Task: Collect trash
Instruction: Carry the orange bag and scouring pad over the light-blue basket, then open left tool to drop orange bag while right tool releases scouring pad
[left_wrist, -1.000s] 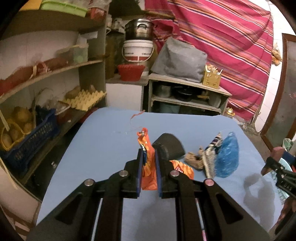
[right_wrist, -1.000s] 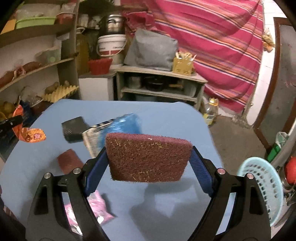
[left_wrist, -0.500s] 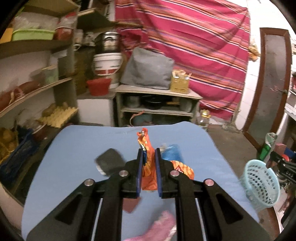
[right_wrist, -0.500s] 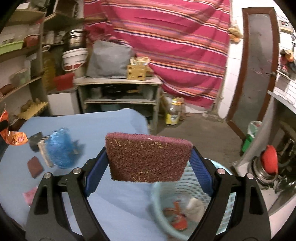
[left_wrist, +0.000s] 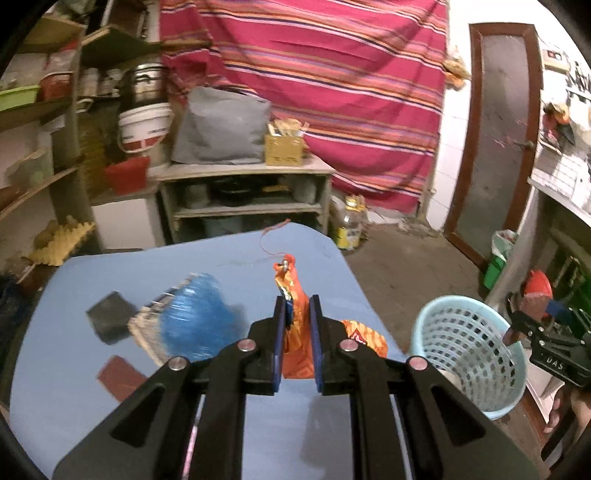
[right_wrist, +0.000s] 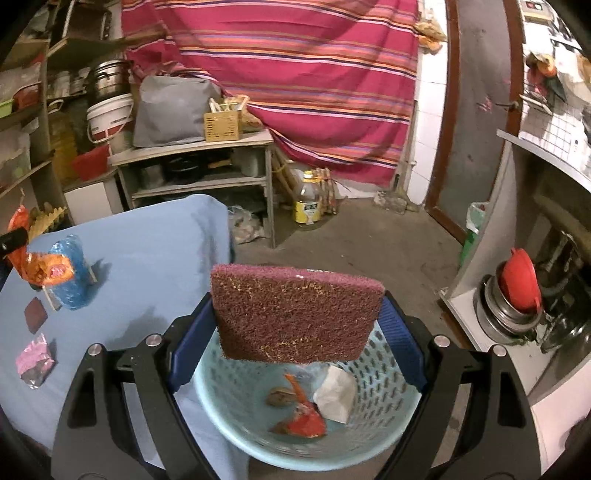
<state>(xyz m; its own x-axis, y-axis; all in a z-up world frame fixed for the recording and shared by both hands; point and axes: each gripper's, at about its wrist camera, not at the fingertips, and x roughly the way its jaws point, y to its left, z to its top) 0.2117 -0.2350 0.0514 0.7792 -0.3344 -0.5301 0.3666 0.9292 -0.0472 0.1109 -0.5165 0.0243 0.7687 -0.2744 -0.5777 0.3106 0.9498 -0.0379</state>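
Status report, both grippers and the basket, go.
Right gripper jaws clamped on maroon scouring pad, above light blue basket. Left gripper jaws shut on orange wrapper, over blue table. Nothing blocking basket mouth.

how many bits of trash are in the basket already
3 visible in the light blue basket: a white crumpled piece at the right, a red-orange wrapper in the middle, and a small brown lump to its left. The scouring pad may hide more.

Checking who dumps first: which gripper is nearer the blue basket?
Right. The right gripper, holding the scouring pad, is directly above the basket; the left gripper is over the table.
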